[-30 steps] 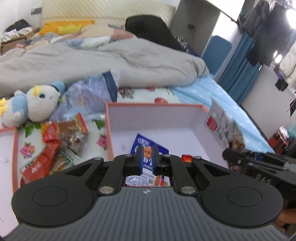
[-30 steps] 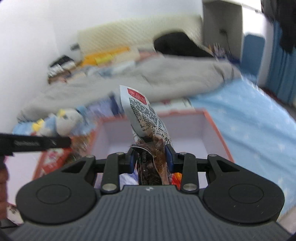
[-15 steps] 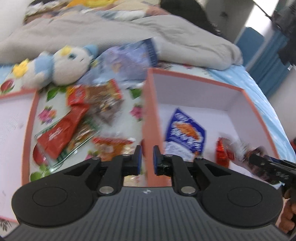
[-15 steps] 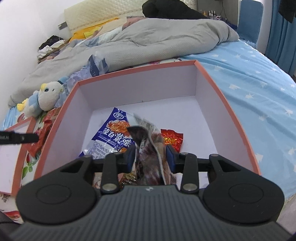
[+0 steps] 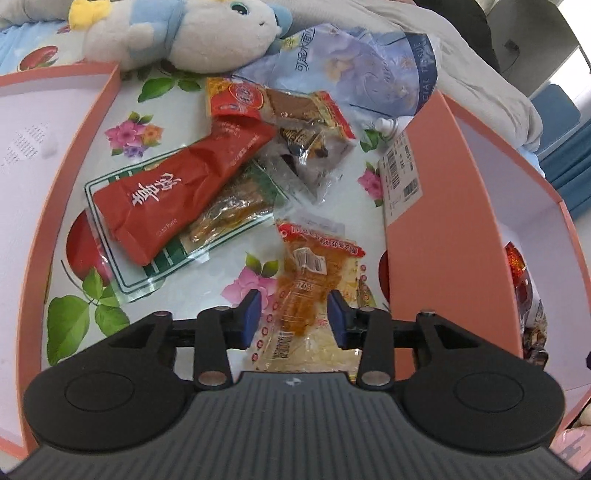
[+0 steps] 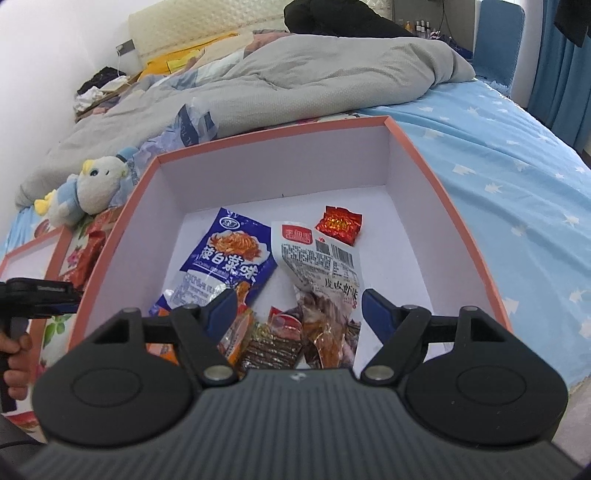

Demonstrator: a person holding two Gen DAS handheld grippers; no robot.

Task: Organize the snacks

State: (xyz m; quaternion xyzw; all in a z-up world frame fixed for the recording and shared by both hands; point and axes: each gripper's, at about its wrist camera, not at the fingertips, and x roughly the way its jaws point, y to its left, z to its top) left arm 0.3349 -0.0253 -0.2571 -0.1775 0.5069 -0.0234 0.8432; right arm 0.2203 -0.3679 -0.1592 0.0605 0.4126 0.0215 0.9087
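A second ago my right hand-held gripper (image 6: 297, 308) was clamped on the white snack packet (image 6: 319, 266); now its jaws stand wide apart and the packet lies flat inside the pink box (image 6: 436, 177), between the blue pouch (image 6: 229, 258) and a small red foil sachet (image 6: 339, 224). My left hand-held gripper (image 5: 294, 314) has swung away from the box and tipped down over the flowered sheet (image 5: 129, 125); its jaws, nearly shut before, are now parted on either side of the orange snack packet (image 5: 314, 273), and I cannot tell whether the pads touch it.

Only the left view shows the loose pile beside the box: a red pouch (image 5: 173, 192), a green-edged packet (image 5: 236, 206) under it, and a tissue pack (image 5: 354, 70) near the plush toy (image 5: 207, 33). Only the right view shows the box's contents in full and the grey blanket (image 6: 295, 77) behind it.
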